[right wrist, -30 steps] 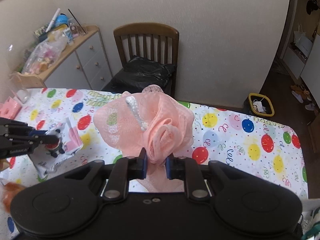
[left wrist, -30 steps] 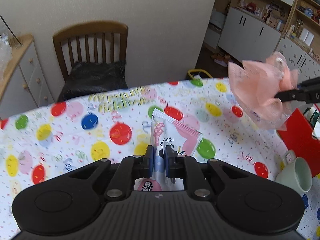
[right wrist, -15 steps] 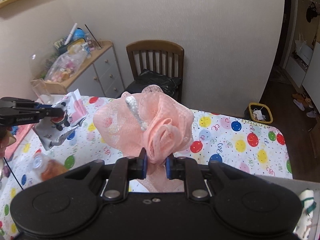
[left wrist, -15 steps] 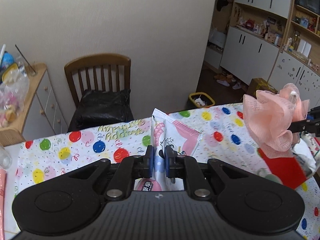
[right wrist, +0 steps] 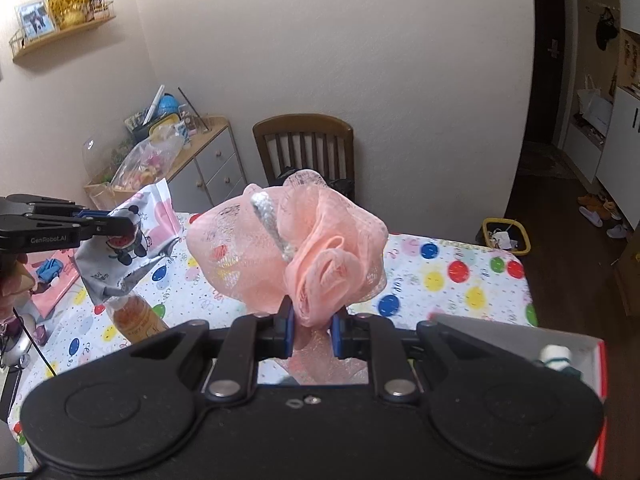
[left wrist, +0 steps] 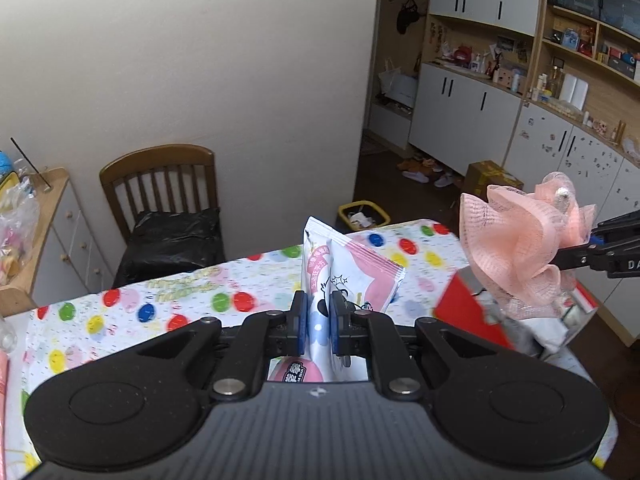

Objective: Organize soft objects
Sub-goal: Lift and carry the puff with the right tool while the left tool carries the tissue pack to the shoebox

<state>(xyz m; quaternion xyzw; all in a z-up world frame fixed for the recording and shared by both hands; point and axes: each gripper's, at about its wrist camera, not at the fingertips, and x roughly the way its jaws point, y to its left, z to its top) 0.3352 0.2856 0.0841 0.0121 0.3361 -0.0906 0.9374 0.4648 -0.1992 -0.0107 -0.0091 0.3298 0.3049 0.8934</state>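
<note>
Above the balloon tablecloth (left wrist: 132, 320), both loads now sit higher than a sec ago, cloth further below; likely carrying both w/ drop-off at red box (right wrist: 600, 364). Left gripper (left wrist: 319, 322) clamped on the pouch (left wrist: 344, 276), which sticks up past the tips. Right gripper (right wrist: 312, 326) pinching the pink mesh puff (right wrist: 296, 252); its bulk billows beyond the pads.

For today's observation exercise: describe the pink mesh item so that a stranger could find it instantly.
Start at the table with the balloon-print cloth. Above it, the right gripper holds a peach-pink mesh bath puff. Unlike the flat printed packet beside it, it is ruffled netting with a silvery loop.
</note>
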